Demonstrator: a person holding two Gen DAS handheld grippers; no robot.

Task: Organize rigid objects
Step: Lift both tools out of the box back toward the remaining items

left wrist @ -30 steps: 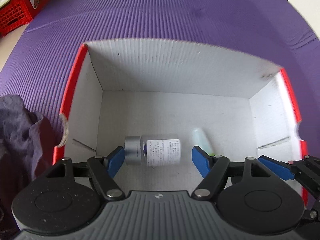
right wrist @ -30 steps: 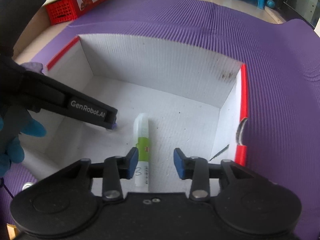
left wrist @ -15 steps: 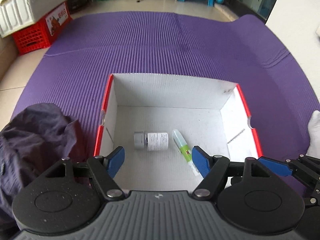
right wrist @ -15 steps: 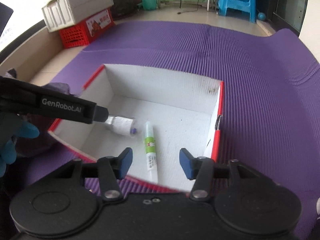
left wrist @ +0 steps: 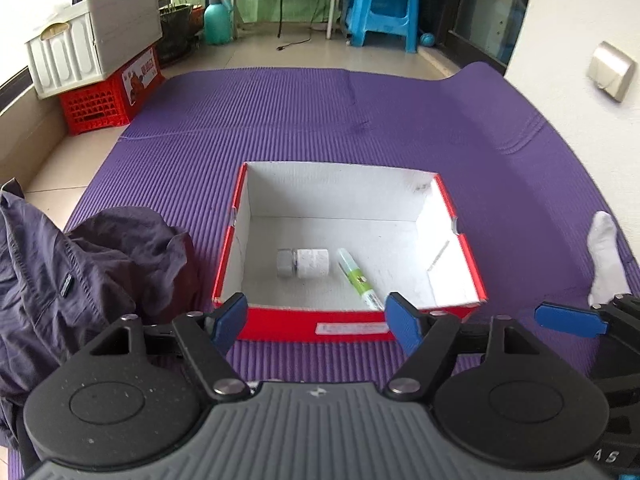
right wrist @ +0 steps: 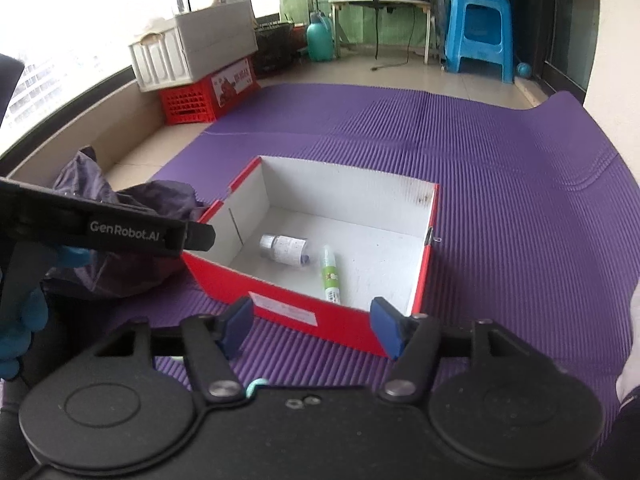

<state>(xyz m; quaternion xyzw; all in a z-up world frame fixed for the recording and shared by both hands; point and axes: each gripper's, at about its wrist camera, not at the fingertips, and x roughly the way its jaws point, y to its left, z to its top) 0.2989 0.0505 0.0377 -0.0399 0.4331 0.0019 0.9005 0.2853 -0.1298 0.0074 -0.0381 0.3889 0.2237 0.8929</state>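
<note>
A red box (left wrist: 352, 326) with a white inside sits on the purple mat (left wrist: 320, 120). In it lie a small bottle (left wrist: 303, 263) with a grey cap and white label, and beside it a green-and-white tube (left wrist: 356, 280). My left gripper (left wrist: 316, 322) hangs above the box's near wall, jaws opening, nothing between them. From the right wrist the same box (right wrist: 288, 308), bottle (right wrist: 284, 246) and tube (right wrist: 330, 276) show. My right gripper (right wrist: 312, 326) is also above the near wall, jaws opening and empty. The left gripper's side (right wrist: 120, 232) crosses that view at left.
A dark crumpled garment (left wrist: 80, 272) lies left of the box on the mat. A white sock (left wrist: 606, 256) is at the right. A red crate (left wrist: 108, 96) with a white bin on it stands far left. A blue stool (left wrist: 380, 8) stands at the back.
Both grippers rose and drew back out of the box, so the whole box now shows. Both sets of jaws stand wider. The bottle and tube stayed on the box floor.
</note>
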